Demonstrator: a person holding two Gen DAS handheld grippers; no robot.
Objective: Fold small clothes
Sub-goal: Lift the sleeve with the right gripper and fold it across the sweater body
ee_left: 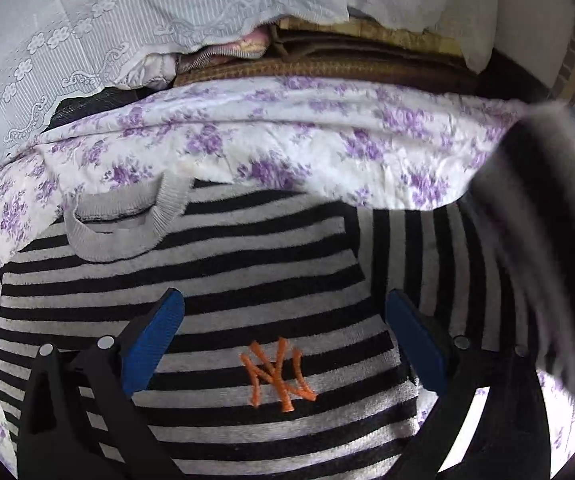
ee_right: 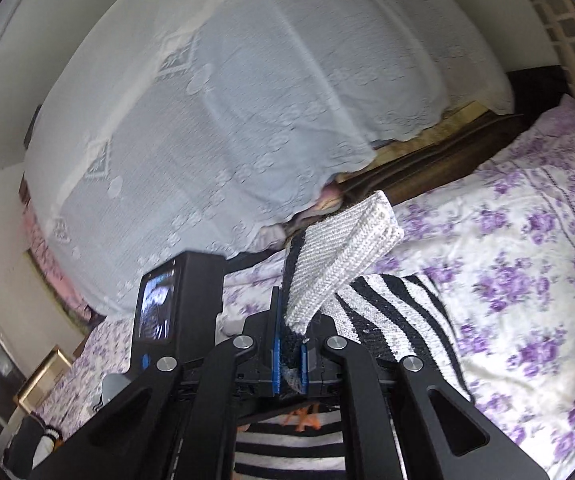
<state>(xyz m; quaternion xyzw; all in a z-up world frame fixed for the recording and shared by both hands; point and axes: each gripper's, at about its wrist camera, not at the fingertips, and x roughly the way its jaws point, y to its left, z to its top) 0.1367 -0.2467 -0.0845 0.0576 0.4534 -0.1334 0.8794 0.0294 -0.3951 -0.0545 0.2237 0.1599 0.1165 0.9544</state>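
A black-and-grey striped sweater point(ee_left: 215, 292) lies flat on a purple-flowered bedsheet point(ee_left: 287, 144), collar away from the person. Its right sleeve point(ee_right: 387, 312) is lifted, the ribbed cuff point(ee_right: 339, 256) clamped in the right gripper point(ee_right: 290, 360). The left gripper point(ee_left: 283, 344) hangs spread wide over the chest, holding nothing.

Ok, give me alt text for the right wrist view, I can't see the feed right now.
The right gripper is shut on the ribbed grey cuff of a black-and-grey striped sweater, lifting that sleeve above a bed with a purple floral sheet. The left gripper's camera block shows at left; pale lace fabric fills the background.
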